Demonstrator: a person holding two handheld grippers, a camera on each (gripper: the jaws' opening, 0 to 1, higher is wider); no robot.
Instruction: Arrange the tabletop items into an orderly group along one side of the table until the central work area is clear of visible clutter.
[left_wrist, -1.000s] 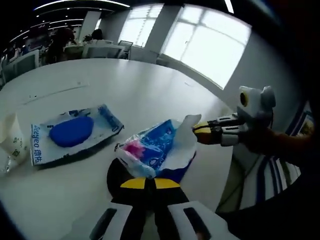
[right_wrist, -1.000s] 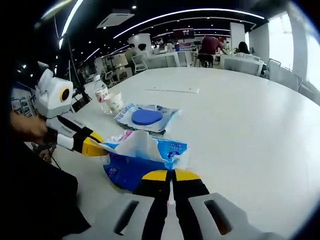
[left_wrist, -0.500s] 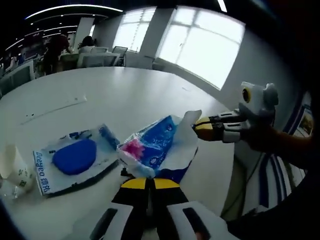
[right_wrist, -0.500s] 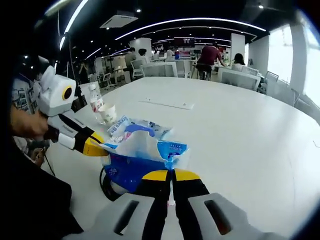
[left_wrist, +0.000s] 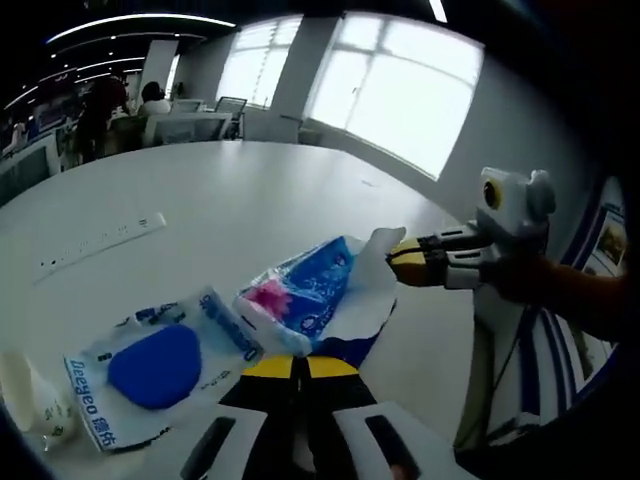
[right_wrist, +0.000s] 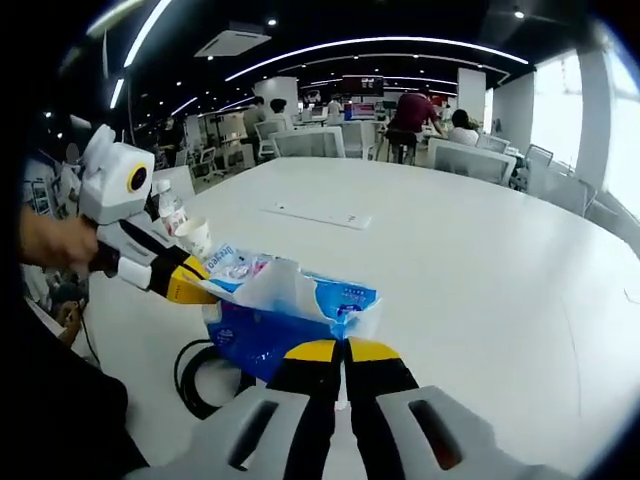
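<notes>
Both tools are clenched on one blue tissue pack (left_wrist: 310, 295): left gripper (left_wrist: 295, 367) pinches its near end, right gripper (left_wrist: 392, 265) its white flap, so it hangs lifted between them above the white table (left_wrist: 230, 200). Likely being carried to the side group near the wet-wipes pouch (left_wrist: 150, 365) and paper cup (right_wrist: 195, 236).

In the left gripper view we see the tissue pack (left_wrist: 305, 300) held above the table (left_wrist: 250, 200), between our left gripper (left_wrist: 297, 368) below it and our right gripper (left_wrist: 405, 265) at its right. A wipes packet (left_wrist: 155, 365) lies on the table to its left, a paper cup (left_wrist: 25, 400) further left, a strip (left_wrist: 100, 243) behind.
</notes>
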